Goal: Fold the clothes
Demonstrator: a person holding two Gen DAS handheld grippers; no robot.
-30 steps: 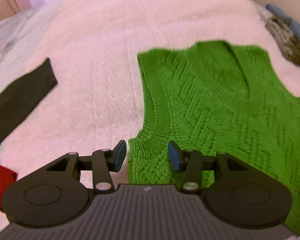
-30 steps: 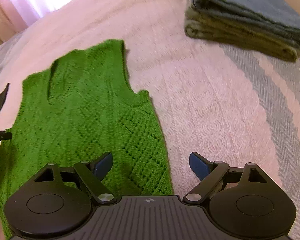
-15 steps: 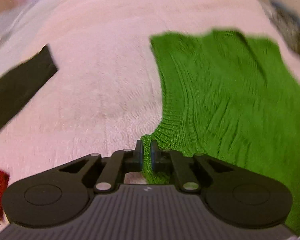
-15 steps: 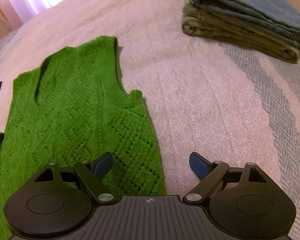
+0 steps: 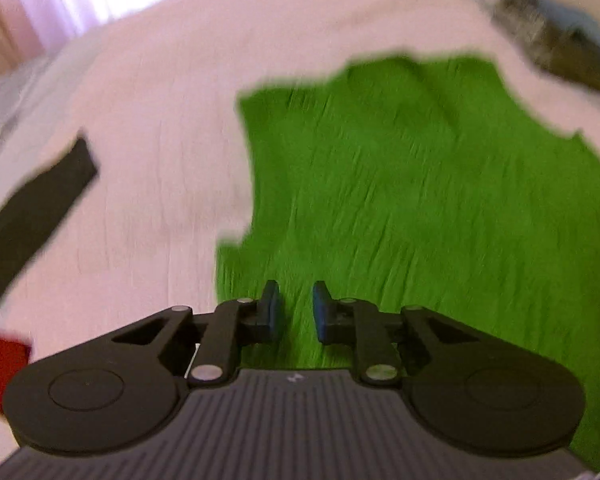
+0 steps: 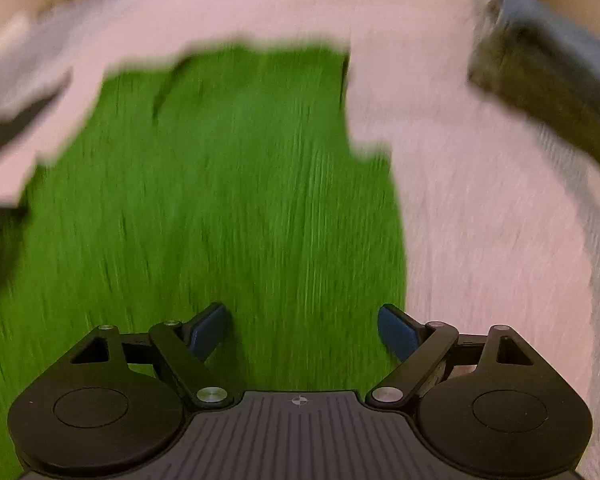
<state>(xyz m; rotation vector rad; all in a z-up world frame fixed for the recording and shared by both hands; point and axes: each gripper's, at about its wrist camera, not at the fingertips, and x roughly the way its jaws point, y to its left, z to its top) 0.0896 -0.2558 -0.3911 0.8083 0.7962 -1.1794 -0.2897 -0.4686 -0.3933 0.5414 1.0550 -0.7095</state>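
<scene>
My left tool (image 5: 296,306) has its jaws a narrow gap apart over the green knitted vest (image 5: 420,200), gripping nothing. My right tool (image 6: 302,326) is spread wide above the same vest, near its right edge. The vest lies flat on the pink bedspread (image 6: 480,220). Folded towels (image 6: 548,80) sit at the bed's far right.

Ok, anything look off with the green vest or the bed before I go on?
Nothing stands out. The green vest lies flat on the pink bedspread, both grippers open above it. The folded stack looks tidy, though both views are motion-blurred.
</scene>
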